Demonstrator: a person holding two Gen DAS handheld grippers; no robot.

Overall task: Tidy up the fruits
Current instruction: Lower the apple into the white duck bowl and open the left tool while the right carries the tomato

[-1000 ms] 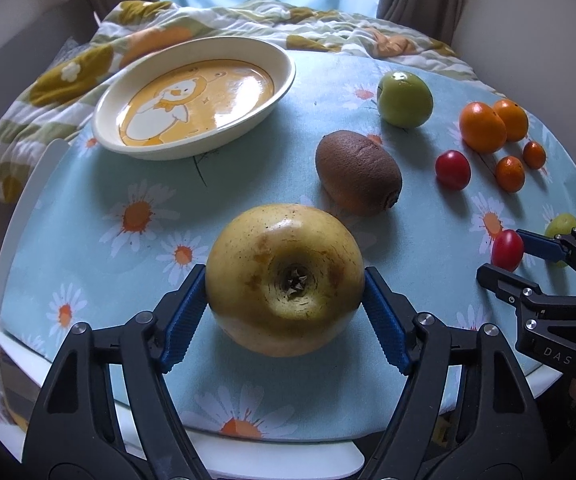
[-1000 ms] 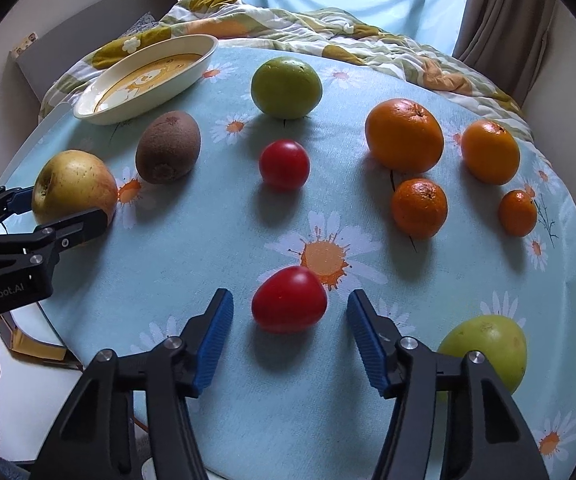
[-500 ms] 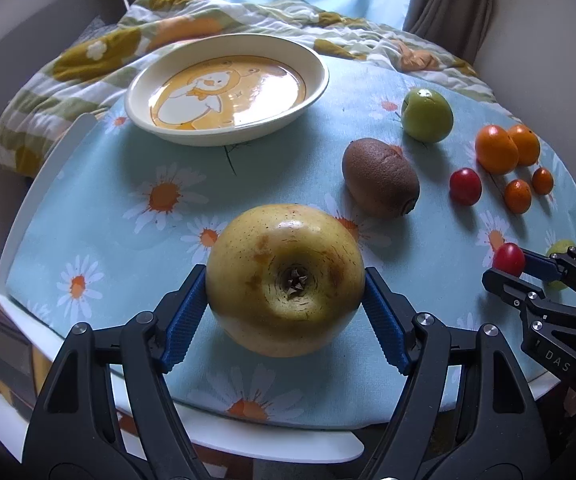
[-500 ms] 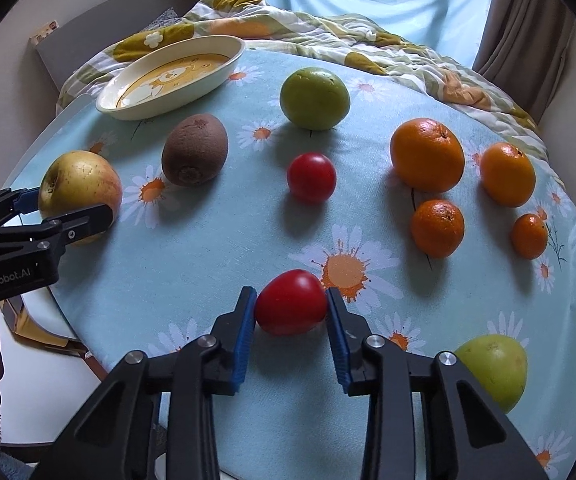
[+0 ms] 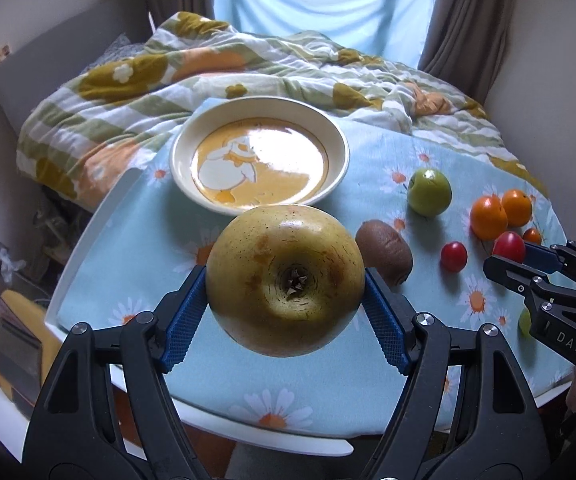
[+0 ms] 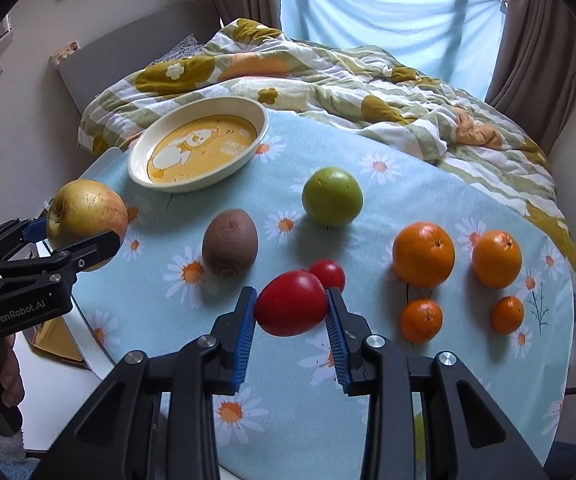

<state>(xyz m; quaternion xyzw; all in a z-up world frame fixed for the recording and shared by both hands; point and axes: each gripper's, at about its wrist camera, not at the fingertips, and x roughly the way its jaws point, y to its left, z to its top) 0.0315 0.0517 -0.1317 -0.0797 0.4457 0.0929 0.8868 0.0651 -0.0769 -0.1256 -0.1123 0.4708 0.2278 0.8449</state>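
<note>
My left gripper (image 5: 286, 312) clamps the yellow apple (image 5: 286, 280) at frame centre, raised just below the empty bowl (image 5: 260, 160); my right gripper (image 6: 291, 316) pinches a red tomato (image 6: 291, 308) clear of the cloth, both likely bowl-bound.

A rumpled flowered blanket (image 6: 327, 76) lies on the bed beyond the daisy tablecloth (image 6: 407, 184). Behind the blanket hang a blue curtain (image 6: 387, 12) and brown drapes (image 6: 535, 40).
</note>
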